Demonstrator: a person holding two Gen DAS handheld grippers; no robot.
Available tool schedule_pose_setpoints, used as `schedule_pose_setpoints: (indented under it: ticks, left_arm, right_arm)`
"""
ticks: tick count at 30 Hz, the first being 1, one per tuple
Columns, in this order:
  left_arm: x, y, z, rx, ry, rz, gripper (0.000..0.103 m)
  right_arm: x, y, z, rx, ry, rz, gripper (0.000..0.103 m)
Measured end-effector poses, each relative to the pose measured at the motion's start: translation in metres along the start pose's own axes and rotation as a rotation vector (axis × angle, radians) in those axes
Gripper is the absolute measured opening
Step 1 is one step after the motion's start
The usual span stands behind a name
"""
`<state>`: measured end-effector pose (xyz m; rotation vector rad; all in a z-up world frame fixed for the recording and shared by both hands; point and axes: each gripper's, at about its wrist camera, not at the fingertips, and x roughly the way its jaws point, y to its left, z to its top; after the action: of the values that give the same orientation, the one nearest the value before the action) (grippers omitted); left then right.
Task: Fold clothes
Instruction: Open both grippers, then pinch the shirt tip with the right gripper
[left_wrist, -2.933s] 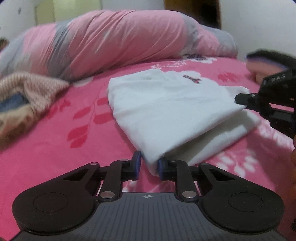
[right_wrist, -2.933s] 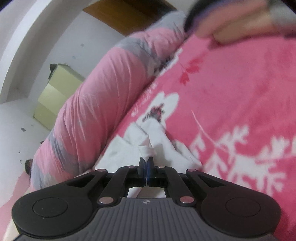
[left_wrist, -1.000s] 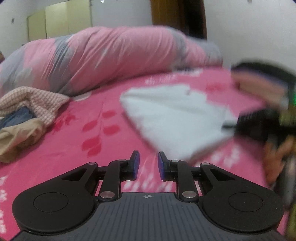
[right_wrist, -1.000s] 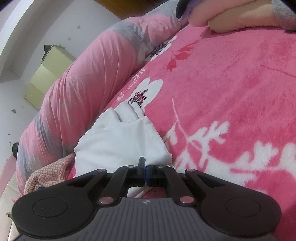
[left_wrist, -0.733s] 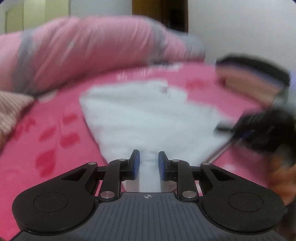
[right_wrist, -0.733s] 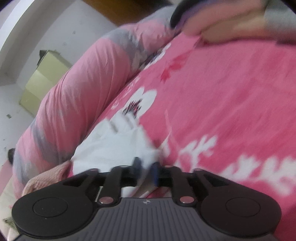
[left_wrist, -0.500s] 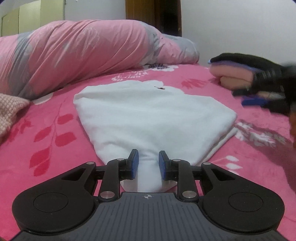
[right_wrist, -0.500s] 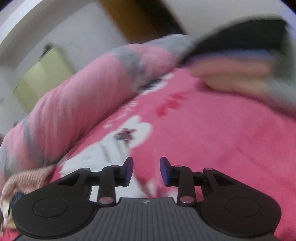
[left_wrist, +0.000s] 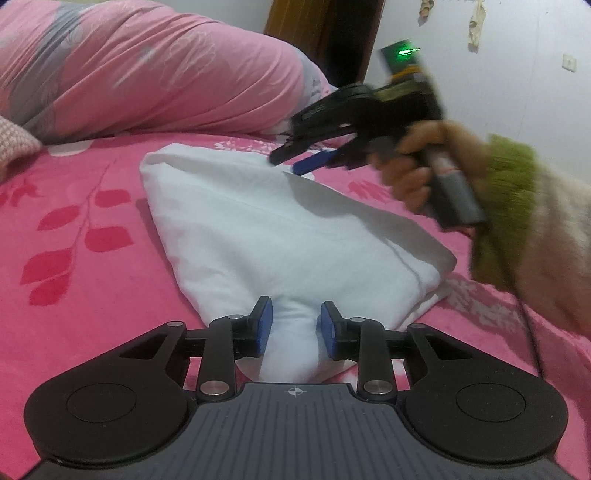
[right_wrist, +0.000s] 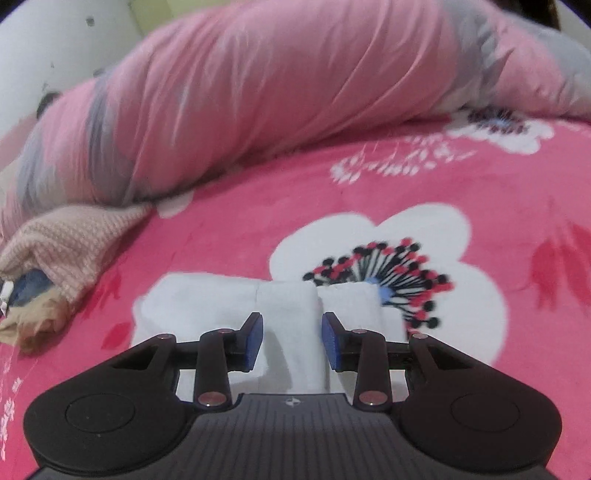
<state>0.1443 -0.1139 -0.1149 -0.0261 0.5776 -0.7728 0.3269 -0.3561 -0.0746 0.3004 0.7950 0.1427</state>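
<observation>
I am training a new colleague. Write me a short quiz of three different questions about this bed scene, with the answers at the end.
1. True or false: the folded white cotton garment lies on a green blanket.
2. Which cloth touches the long pink-and-grey quilt roll? A) a pink knitted sweater B) a black towel
3. Fill in: the left hand-held gripper has ____ cloth between its fingers.

Key: 1 false; 2 A; 3 white

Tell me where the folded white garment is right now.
The white garment lies on the pink floral blanket, centre of the left wrist view, just ahead of the left gripper and short of the rolled pink duvet.
</observation>
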Motion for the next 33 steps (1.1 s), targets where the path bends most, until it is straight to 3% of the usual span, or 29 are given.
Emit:
schedule_pose_setpoints:
  ticks: [2,3,7,9,17,20,23,26,30,33]
  left_arm:
    - [0.0,0.0,-0.001,-0.001,-0.002,-0.001,0.029]
    - [-0.001,-0.001,-0.001,-0.002,-0.003,-0.001,0.029]
    - [-0.002,-0.001,-0.002,0.001,-0.007,-0.007,0.029]
    - [0.0,0.0,-0.001,0.007,-0.008,-0.01,0.029]
    - [0.002,0.003,-0.001,0.005,-0.005,-0.017,0.029]
    - [0.003,0.003,-0.002,0.002,-0.003,-0.018,0.029]
    - [0.001,0.002,-0.003,-0.001,-0.004,-0.018,0.03]
    - [0.001,0.002,-0.003,-0.003,-0.004,-0.02,0.03]
    - [0.0,0.002,-0.003,-0.004,-0.005,-0.019,0.03]
    - [0.0,0.001,-0.004,-0.002,-0.006,-0.018,0.03]
  right_arm:
    - [0.008,0.001,-0.002,-0.011,0.002,-0.008,0.002]
    - [0.002,0.001,-0.002,-0.006,-0.034,-0.009,0.0]
    - [-0.026,-0.002,-0.004,0.038,-0.192,-0.034,0.0]
    - [-0.029,-0.007,-0.005,0.05,-0.217,-0.068,0.0]
    - [0.025,-0.025,-0.027,0.033,-0.11,-0.289,0.0]
    - [0.014,-0.024,-0.024,0.025,-0.138,-0.313,0.01]
    - [-0.015,-0.015,-0.017,0.007,-0.216,-0.344,0.012]
    - [-0.046,0.004,-0.009,-0.053,-0.272,-0.331,0.012]
    - [-0.059,0.055,-0.005,-0.224,-0.257,-0.176,0.012]
    - [-0.037,0.095,-0.009,-0.366,-0.168,-0.017,0.011]
